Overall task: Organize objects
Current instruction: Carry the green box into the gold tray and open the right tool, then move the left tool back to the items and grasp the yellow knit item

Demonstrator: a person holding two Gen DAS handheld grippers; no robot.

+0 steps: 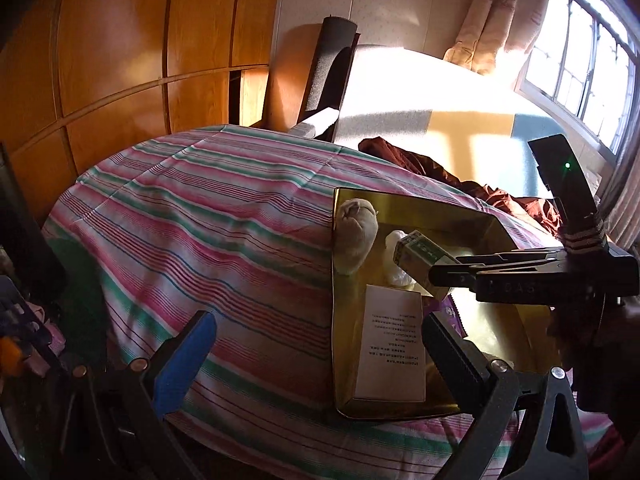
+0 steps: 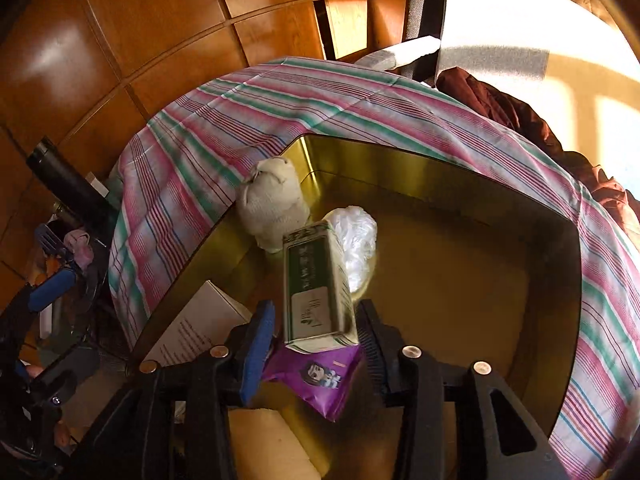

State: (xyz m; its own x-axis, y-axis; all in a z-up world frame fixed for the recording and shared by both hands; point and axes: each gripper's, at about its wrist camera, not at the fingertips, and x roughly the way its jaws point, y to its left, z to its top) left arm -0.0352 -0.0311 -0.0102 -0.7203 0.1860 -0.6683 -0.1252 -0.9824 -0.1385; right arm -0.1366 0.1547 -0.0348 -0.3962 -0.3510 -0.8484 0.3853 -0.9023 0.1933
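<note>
Right gripper (image 2: 316, 344) over the gold tray (image 2: 440, 168), jaws partly open with the green-and-white box (image 2: 316, 284) between them; box looks tilted, and whether the pads actually grip it I cannot tell. Left gripper (image 1: 320, 344) hovers wide open and empty at the tray's near-left edge, over the striped cloth (image 1: 192, 208) covering the table. In the tray: beige cloth pouch (image 2: 272, 200) leaning at the far-left corner, white plastic wad (image 2: 356, 236) just beside it, white printed box (image 1: 390, 344) along the left wall, purple packet (image 2: 316, 376) under the held box. Dark red garment (image 1: 460, 176) off the table's far-right edge.
</note>
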